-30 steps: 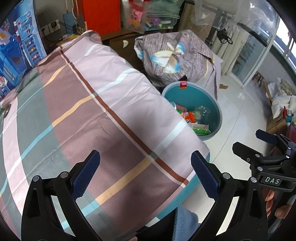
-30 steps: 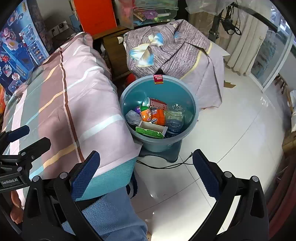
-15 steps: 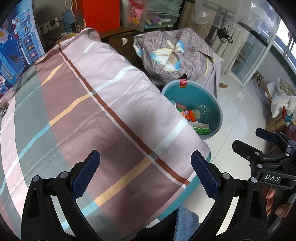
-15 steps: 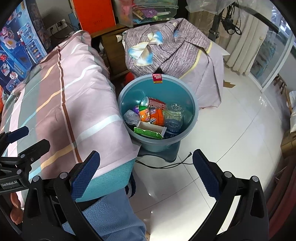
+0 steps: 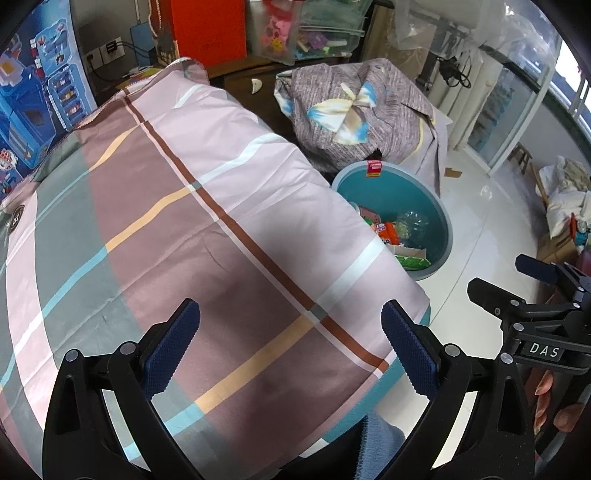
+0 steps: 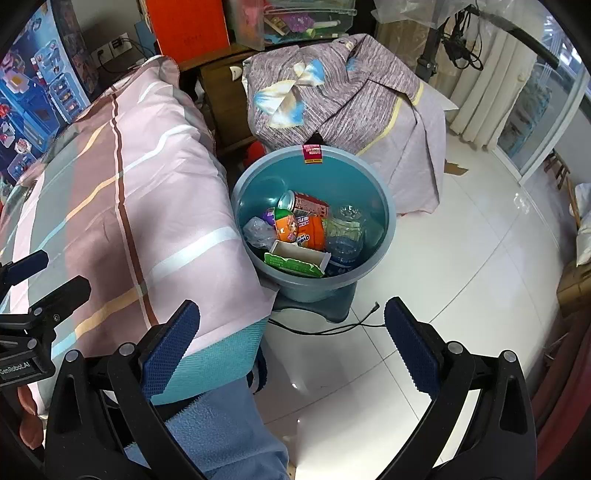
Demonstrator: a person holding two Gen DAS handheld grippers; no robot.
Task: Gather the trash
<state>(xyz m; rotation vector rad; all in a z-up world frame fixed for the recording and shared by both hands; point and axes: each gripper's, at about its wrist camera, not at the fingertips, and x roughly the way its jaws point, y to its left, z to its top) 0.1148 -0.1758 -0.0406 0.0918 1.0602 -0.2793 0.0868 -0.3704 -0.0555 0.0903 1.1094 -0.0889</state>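
Note:
A teal round bin (image 6: 373,181) stands on the floor beside the striped bedspread (image 6: 140,206). It holds several pieces of trash: a red can (image 6: 304,203), an orange packet (image 6: 301,232), a clear plastic bottle (image 6: 345,232), a green-and-white carton (image 6: 297,260). The bin (image 5: 417,192) also shows in the left wrist view, partly hidden by the bedspread (image 5: 177,229). My left gripper (image 5: 290,343) is open and empty above the bedspread. My right gripper (image 6: 291,343) is open and empty, above the floor in front of the bin.
A grey-purple cloth heap (image 6: 332,85) lies behind the bin. A black cable (image 6: 325,328) runs on the white tiled floor (image 6: 461,258). A wooden cabinet (image 6: 221,99), orange box (image 6: 188,26) and clear storage box (image 6: 291,18) stand at the back. Blue fabric (image 6: 221,428) is below the grippers.
Both views have shifted slightly; the bin sits a little lower and nearer in the right wrist view. Both grippers stay open and empty.

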